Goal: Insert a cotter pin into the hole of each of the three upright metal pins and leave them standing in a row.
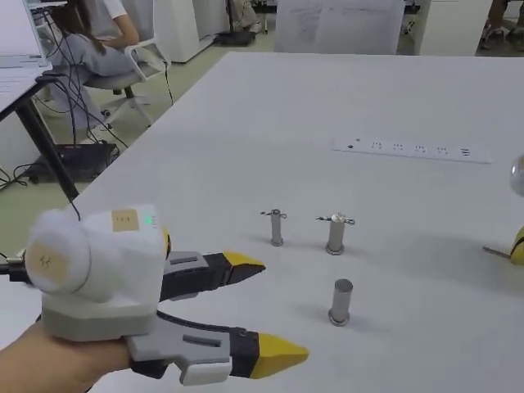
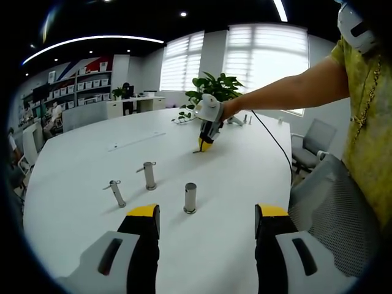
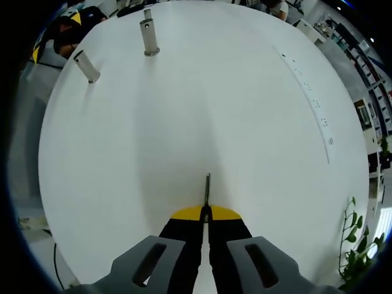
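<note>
Left gripper [image 1: 282, 309] jaws wide, hovering near bare pin [image 1: 341, 301]. Right gripper [image 3: 207, 213] jaws clamped on cotter pin [image 3: 207, 187] (low over desk [image 3: 184, 122]). Rear-left pin [image 1: 276, 228] and rear-right pin [image 1: 336, 233] already cottered, upright.

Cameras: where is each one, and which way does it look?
Head view: on the person's head, looking down at three upright grey metal pins on the white table; a hand holds the left gripper.
Left gripper view: on that gripper, facing the pins; shows its open jaws and an arm holding the right gripper.
Right gripper view: on that gripper, looking across the table; jaws shut on a thin metal cotter pin.
All share the pins.
</note>
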